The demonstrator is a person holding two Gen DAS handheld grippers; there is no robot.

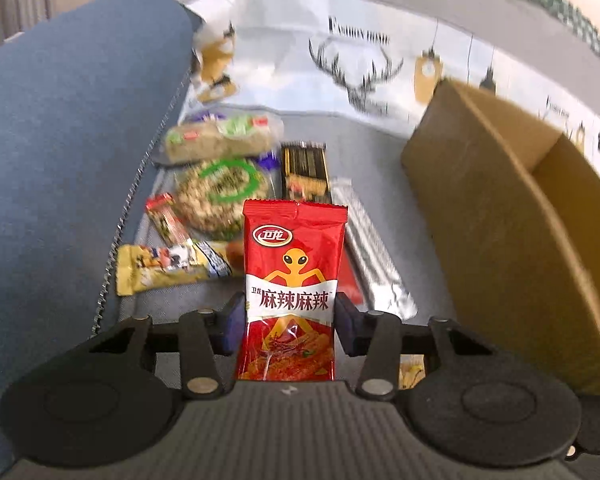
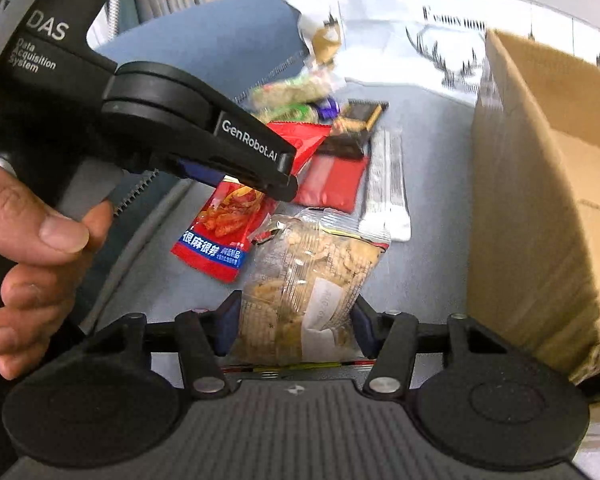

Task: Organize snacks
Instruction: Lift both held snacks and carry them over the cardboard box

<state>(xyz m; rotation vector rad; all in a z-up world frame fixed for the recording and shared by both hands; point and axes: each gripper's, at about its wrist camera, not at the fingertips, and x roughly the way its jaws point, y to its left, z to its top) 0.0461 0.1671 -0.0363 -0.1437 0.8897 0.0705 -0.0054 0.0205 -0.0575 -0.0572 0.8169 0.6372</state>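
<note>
A: That big brown cardboard box (image 1: 500, 216) at the right of the frame, is anything in it?

B: Can't tell; its inside barely shows. Most snacks lie loose at centre left.

A: And the tongs?

B: The left gripper (image 1: 290, 320) clamps a red spicy-strip packet (image 1: 292, 280); the right gripper (image 2: 296, 328) grips a clear bag of crackers (image 2: 300, 288). Early days, I'd say.
</note>
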